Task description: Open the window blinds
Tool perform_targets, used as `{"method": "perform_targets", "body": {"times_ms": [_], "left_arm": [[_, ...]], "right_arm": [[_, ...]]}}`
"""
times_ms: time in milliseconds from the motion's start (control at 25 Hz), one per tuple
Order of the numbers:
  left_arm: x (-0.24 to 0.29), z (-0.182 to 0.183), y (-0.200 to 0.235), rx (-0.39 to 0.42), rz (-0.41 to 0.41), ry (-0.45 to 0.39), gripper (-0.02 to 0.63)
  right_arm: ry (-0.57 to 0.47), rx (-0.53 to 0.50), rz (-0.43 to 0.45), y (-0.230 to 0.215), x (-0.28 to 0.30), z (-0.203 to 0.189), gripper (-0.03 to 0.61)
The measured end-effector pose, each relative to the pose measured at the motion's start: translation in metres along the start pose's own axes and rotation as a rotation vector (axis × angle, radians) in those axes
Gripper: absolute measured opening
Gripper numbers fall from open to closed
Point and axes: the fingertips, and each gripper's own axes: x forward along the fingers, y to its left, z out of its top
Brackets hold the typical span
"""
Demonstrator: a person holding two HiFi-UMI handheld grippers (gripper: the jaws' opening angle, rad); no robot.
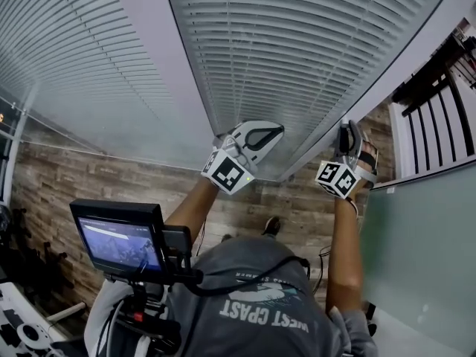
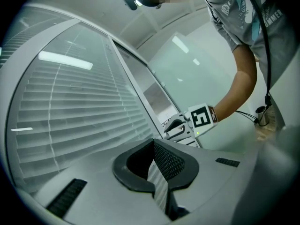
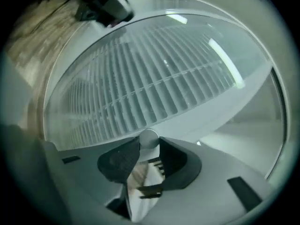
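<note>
White slatted blinds (image 1: 297, 43) hang with their slats turned flat across the window in front of me. My left gripper (image 1: 278, 129) is held level against their lower part, jaws together and nothing between them; its own view (image 2: 153, 143) shows the blinds (image 2: 79, 111) beside it. My right gripper (image 1: 346, 129) is raised at the right edge of the window frame. In the right gripper view its jaws (image 3: 149, 146) sit either side of a white round wand end (image 3: 149, 138), pads touching it, with the blinds (image 3: 154, 83) behind. The left gripper view also catches the right gripper (image 2: 180, 125).
A second set of blinds (image 1: 52, 58) hangs to the left, past a grey mullion (image 1: 149, 65). A small monitor on a rig (image 1: 119, 244) stands at my lower left. A frosted glass panel (image 1: 424, 251) rises on the right, with dark railings (image 1: 439, 88) beyond it. The floor (image 1: 89, 184) is wood-patterned.
</note>
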Motion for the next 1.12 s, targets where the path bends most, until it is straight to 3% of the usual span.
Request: {"method": "perform_targets", "body": {"times_ms": [120,200,280,440,480,520,560,680,720,760,800,840,960,1000,1040,1120], "left_arm": [[0.003,0.003,-0.004,0.004,-0.011,-0.005,0.003],[0.003,0.002,-0.002,0.004,-0.01,-0.005,0.003],[0.001,0.0,0.0,0.003,-0.005,-0.002,0.003],[-0.001,-0.002,0.001,0.005,0.002,0.002,0.003],[-0.001,-0.003,0.001,0.004,0.002,0.003,0.004],[-0.001,-0.003,0.0,0.003,0.002,0.004,0.003],[-0.001,-0.004,0.0,0.002,0.001,0.005,0.003],[-0.001,-0.004,-0.001,0.001,-0.002,0.006,0.003],[-0.001,-0.004,-0.002,0.001,-0.003,0.006,0.003],[-0.001,-0.004,-0.002,0.001,-0.004,0.006,0.003],[0.0,-0.003,-0.002,0.002,-0.007,0.004,0.003],[0.001,-0.002,-0.003,0.003,-0.009,0.002,0.003],[0.004,0.0,-0.005,0.013,-0.019,-0.004,0.003],[0.004,0.0,-0.005,0.014,-0.019,-0.004,0.003],[0.003,0.0,-0.004,0.013,-0.016,-0.004,0.003],[0.002,-0.001,-0.002,0.009,-0.011,-0.002,0.003]], "right_arm": [[-0.101,0.548,0.082,-0.011,-0.011,0.004,0.123],[-0.131,0.821,0.098,-0.016,-0.011,0.001,0.123],[-0.124,0.938,0.107,-0.015,-0.006,-0.002,0.121],[-0.106,1.048,0.1,-0.013,-0.001,-0.004,0.12],[-0.102,1.038,0.089,-0.014,-0.001,-0.005,0.12],[-0.091,0.965,0.072,-0.014,-0.002,-0.005,0.12],[-0.067,0.803,0.047,-0.012,-0.002,-0.005,0.12],[0.038,0.014,-0.058,-0.002,-0.002,0.0,0.118],[0.049,-0.129,-0.07,0.0,-0.001,0.002,0.118],[0.043,-0.166,-0.063,0.001,-0.001,0.003,0.118],[0.024,-0.121,-0.04,0.001,-0.002,0.004,0.118],[-0.003,-0.005,-0.008,-0.001,-0.003,0.004,0.118],[-0.103,0.585,0.07,-0.013,-0.013,0.003,0.124],[-0.118,0.739,0.079,-0.016,-0.014,0.001,0.126],[-0.119,0.835,0.083,-0.017,-0.014,-0.002,0.126],[-0.105,0.933,0.091,-0.015,-0.01,-0.005,0.126]]}}
